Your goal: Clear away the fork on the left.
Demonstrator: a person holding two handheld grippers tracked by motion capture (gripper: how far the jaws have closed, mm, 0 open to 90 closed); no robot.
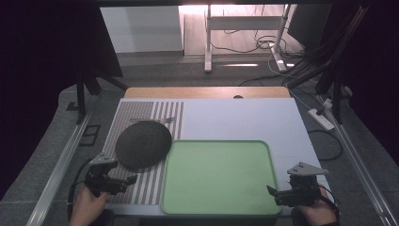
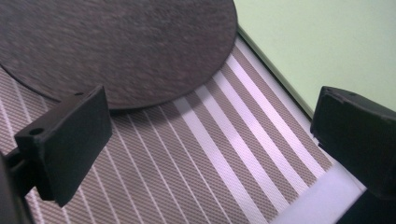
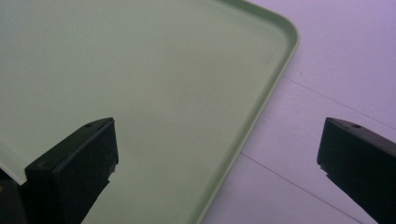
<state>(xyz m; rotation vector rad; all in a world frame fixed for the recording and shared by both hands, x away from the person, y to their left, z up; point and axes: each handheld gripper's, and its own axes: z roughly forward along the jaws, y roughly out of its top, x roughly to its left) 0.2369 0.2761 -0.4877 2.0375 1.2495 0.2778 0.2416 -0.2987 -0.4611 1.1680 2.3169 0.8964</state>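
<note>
While both grippers stand released, note layout: dark round mat (image 1: 143, 144) lies on the striped placemat (image 1: 141, 188), its edge just beside the green tray (image 1: 216, 176). Bring your left gripper (image 1: 123, 181) low — one jaw under the mat's near rim — then close. Right gripper (image 1: 276, 194) waits, jaws wide, straddling the tray's corner.

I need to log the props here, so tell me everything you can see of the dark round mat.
The dark round mat is a flat disc, charcoal to black, with a finely woven, cloth-like surface. It lies flat on the striped placemat at the table's left, and its right edge meets or slightly overlaps the rim of the green tray. The left gripper hovers just in front of its near edge, jaws open, not touching it.
</note>
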